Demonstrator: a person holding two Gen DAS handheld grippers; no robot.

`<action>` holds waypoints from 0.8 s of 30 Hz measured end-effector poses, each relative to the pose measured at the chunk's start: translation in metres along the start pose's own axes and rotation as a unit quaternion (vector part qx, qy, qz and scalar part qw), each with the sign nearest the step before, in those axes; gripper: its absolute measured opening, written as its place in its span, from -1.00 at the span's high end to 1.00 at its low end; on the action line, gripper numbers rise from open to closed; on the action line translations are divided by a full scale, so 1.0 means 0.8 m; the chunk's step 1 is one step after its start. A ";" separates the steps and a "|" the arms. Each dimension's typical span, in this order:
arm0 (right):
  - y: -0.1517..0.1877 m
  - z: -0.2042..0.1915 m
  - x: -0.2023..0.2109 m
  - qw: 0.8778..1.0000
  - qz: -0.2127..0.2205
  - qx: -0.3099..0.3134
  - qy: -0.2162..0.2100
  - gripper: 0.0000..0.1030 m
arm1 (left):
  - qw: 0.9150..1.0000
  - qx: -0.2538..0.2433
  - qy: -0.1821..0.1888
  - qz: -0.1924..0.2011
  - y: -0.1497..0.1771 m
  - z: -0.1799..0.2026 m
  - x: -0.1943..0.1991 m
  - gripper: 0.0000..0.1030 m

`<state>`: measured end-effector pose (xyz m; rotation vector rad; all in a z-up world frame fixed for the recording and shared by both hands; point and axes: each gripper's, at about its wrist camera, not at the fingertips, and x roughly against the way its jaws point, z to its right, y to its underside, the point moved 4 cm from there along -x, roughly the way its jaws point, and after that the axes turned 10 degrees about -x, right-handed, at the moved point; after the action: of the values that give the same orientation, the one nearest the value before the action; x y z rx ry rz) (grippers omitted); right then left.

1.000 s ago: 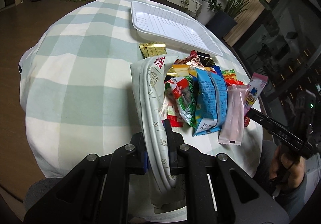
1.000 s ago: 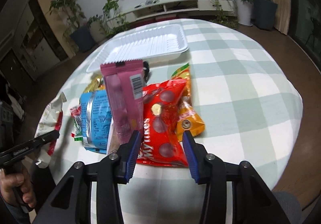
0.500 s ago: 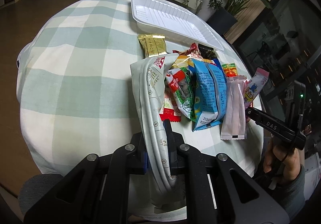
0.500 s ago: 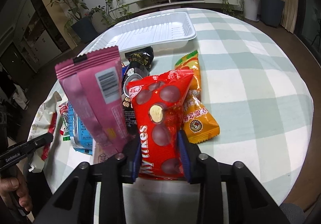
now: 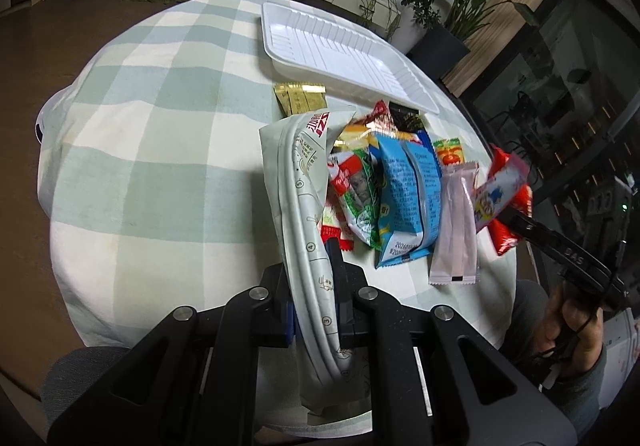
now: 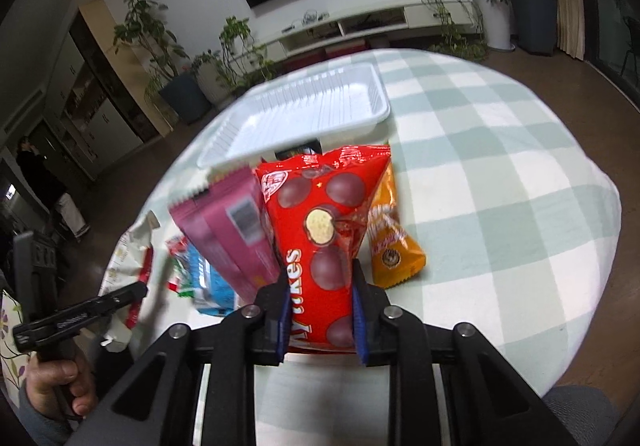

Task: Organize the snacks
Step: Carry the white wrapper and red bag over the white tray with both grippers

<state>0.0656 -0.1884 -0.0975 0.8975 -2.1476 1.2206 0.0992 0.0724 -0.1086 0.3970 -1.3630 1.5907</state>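
1. Two grippers are loaded. My right gripper [image 6: 320,306] has just been closing and clamps the red chocolate-ball packet [image 6: 320,230], with a pink packet [image 6: 228,234] wedged alongside, raised off the table [image 6: 500,182].
2. My left gripper [image 5: 314,278] is clamped on a white wrapper [image 5: 304,182].
3. Remaining snacks [image 5: 404,190] lie heaped just before the white tray [image 5: 340,46].

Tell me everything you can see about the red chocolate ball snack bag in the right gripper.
The red snack bag is glossy plastic film printed with brown chocolate balls, one cut open to a pale centre, and white lettering near its lower end. Its top edge is crimped. The right gripper has just been closing its jaws, and the blue pads now press the bag's lower part from both sides. The bag stands tilted, lifted off the checked tablecloth. A pink packet leans against its left side, and an orange packet lies behind it.
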 end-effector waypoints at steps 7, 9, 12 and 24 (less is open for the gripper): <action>-0.029 0.027 0.013 1.000 0.011 -0.023 -0.001 0.50 | 1.000 0.004 -0.004 0.022 -0.032 -0.014 0.019 0.80; -0.043 0.041 0.015 0.999 0.017 -0.031 0.006 0.50 | 1.000 0.000 -0.009 0.029 -0.048 -0.018 0.025 0.80; -0.075 0.062 0.023 0.999 0.034 -0.039 0.019 0.50 | 0.999 -0.007 -0.018 0.039 -0.078 -0.025 0.031 0.80; -0.240 -0.010 -0.041 0.997 0.036 0.058 -0.021 0.50 | 0.996 -0.067 -0.044 0.042 -0.261 -0.013 -0.023 0.80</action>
<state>0.2318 -0.2446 -0.0129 0.9091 -2.1776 1.3842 0.2815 0.0539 -0.0062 0.3352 -1.5613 1.5544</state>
